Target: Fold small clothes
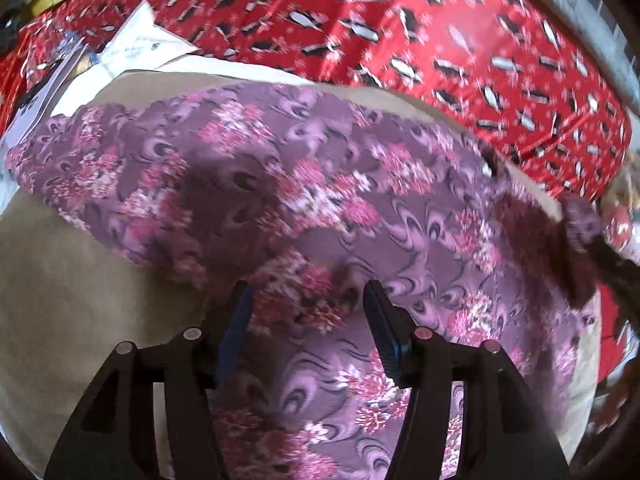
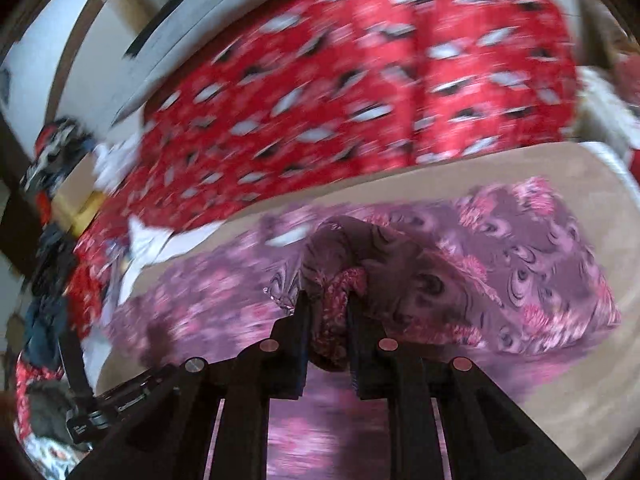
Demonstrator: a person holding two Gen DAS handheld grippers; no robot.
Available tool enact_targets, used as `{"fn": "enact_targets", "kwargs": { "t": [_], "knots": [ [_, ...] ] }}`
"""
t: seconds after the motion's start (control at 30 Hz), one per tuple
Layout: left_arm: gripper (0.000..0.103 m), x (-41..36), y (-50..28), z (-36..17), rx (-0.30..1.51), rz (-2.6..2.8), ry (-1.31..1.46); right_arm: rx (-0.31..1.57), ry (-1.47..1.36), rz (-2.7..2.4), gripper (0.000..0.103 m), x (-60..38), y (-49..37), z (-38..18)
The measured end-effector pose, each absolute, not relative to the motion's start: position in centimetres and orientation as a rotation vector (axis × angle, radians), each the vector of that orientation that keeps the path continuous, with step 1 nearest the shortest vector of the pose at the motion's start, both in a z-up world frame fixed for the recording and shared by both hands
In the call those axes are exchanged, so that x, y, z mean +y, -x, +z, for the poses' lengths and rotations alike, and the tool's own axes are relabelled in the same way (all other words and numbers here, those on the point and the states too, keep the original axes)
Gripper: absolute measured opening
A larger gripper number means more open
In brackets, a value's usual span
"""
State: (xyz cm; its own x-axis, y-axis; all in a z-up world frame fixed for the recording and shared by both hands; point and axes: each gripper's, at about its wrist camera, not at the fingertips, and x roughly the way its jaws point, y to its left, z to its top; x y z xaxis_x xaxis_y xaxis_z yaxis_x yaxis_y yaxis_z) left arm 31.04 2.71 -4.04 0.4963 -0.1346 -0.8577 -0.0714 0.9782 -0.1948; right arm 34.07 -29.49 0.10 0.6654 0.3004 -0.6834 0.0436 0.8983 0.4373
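A purple garment with pink flowers (image 1: pixel 320 184) lies spread on a beige surface (image 1: pixel 72 272). My left gripper (image 1: pixel 308 292) is open just above the cloth, its fingers apart with nothing between them. In the right wrist view the same garment (image 2: pixel 520 256) is partly lifted and folded over. My right gripper (image 2: pixel 328 300) is shut on a bunched fold of the garment. The right gripper also shows at the far right edge of the left wrist view (image 1: pixel 600 236), holding the cloth's corner.
A red patterned bedsheet (image 1: pixel 400 32) covers the area behind the beige surface. White papers (image 1: pixel 132 48) lie at the back left. A pile of dark and red clothes (image 2: pixel 48 208) sits at the left of the right wrist view. A grey edge (image 2: pixel 168 52) runs behind the sheet.
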Motion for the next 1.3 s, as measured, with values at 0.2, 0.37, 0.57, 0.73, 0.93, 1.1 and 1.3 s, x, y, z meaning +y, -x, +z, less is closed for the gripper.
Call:
{"fn": "enact_targets", "kwargs": {
  "t": [0.2,0.37,0.57,0.73,0.93,1.1,1.3],
  "knots": [
    [0.056,5.5,-31.0,-3.0,1.025,-0.050,0.310,0.872,-0.428,0.296,0.016,-20.0,-37.5,0.1],
    [0.056,6.3,-31.2,-2.6,1.031,-0.108,0.387,1.046,-0.355,0.347,0.030,-14.2,-37.6,-3.7],
    [0.061,3.1,-32.2,-4.0,1.130,-0.316,0.506,1.051,-0.275,0.345,0.040,-15.7,-32.2,-4.2],
    [0.068,-1.2,-33.2,-6.0,1.220,-0.439,0.603,0.999,-0.341,0.222,0.042,-23.0,-28.5,-2.6],
    [0.016,-1.5,-34.5,-6.0,1.090,-0.315,0.707,0.950,-0.415,0.131,0.044,-29.1,-26.2,-1.1],
    [0.005,1.3,-34.2,-4.9,1.021,-0.215,0.722,0.864,-0.418,0.009,0.045,-33.9,-25.3,0.5],
    [0.005,3.8,-34.1,-2.4,0.941,-0.071,0.571,0.813,-0.561,-0.126,0.049,-40.0,-27.8,-0.6]
  ]
}}
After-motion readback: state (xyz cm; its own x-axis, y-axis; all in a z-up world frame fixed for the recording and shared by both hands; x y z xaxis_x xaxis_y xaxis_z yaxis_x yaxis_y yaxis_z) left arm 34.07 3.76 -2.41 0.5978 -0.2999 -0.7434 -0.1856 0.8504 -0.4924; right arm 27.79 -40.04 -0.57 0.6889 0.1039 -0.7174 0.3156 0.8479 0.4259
